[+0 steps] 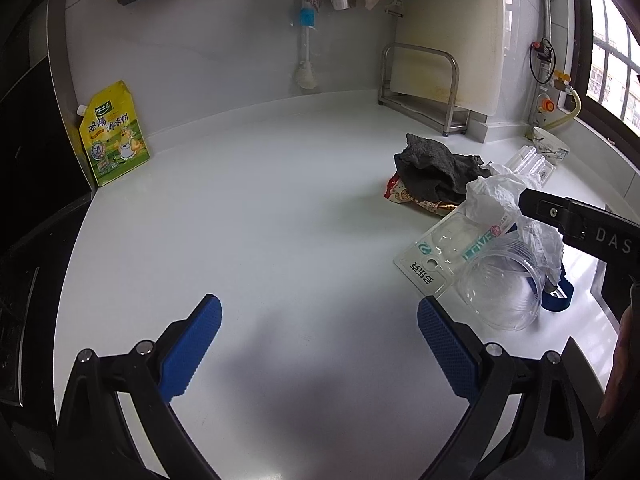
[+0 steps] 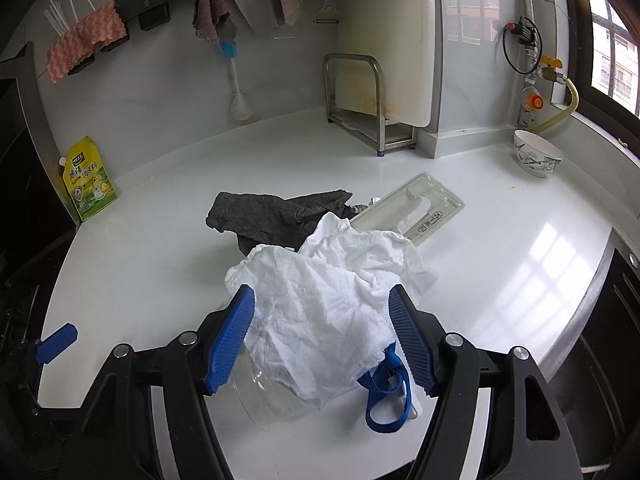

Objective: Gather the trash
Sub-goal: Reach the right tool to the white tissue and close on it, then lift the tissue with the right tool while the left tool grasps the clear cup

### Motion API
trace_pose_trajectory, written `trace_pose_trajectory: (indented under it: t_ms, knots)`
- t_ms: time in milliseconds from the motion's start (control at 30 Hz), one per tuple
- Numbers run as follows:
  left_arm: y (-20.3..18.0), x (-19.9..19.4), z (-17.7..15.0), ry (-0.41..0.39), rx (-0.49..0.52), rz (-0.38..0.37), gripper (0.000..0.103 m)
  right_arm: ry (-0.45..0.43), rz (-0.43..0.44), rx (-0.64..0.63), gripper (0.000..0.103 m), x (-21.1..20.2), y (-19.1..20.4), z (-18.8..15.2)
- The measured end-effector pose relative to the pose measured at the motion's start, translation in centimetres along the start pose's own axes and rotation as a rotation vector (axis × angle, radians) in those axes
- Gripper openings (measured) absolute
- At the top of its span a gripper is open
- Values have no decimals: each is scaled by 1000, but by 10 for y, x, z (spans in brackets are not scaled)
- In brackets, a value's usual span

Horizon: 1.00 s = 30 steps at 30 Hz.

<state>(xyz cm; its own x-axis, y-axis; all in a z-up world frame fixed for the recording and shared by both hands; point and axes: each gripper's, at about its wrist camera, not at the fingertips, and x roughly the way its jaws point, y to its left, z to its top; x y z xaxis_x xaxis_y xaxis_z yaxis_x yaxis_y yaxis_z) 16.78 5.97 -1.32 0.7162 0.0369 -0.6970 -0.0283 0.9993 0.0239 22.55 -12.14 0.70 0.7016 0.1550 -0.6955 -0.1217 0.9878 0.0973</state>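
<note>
Left wrist view: the left gripper [image 1: 319, 334] stands with its blue ribbed fingers [image 1: 191, 354] spread wide over bare white table [image 1: 248, 216], holding nothing. At far left a yellow spouted seasoning pouch [image 1: 113, 134] stands upright against the wall. Right of centre lies the trash: a dark grey crumpled cloth [image 1: 434, 174] partly covers a red-and-gold snack wrapper [image 1: 400, 193]; a clear blister pack with green lettering [image 1: 434, 258] runs its long axis from lower left to upper right; a clear plastic cup [image 1: 500, 286] lies on its side, mouth toward the lower left. The crumpled white plastic bag [image 1: 508, 204] hides the far ends of the pack and the cup.

Right wrist view: the right gripper [image 2: 322, 338] is open, its fingers [image 2: 230, 342] flanking the bag [image 2: 332, 292] without clamping it. A blue strap loop [image 2: 386, 394] lies at lower right, partly hidden under the bag. A second clear plastic tray [image 2: 424, 210] points toward the upper right, its near end covered. A white patterned bowl [image 2: 538, 158] sits upright at far right.
</note>
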Motion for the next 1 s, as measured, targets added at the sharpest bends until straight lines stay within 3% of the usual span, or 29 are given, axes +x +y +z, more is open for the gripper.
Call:
trace_pose_trajectory:
  t_ms: [167,233,300,400,767,1000]
  knots:
    - [-3,6,3,15,8,-10,97,4,-10,-2,62,9,0,0]
    - [-4,8,4,17,6,-17,97,20,-9,-17,47,12,2,-1]
    - [-4,8,4,16,2,-24,97,35,0,-24,26,15,3,-3]
    - [-6,6,4,12,-6,-39,97,23,9,-31,9,11,4,-5]
    - [-39,-10,-3,-9,-3,-111,97,-93,-39,57,7,-43,-34,-18]
    - [-72,-10,-10,-12,-16,-138,97,-92,-118,109,6,-65,-72,-47]
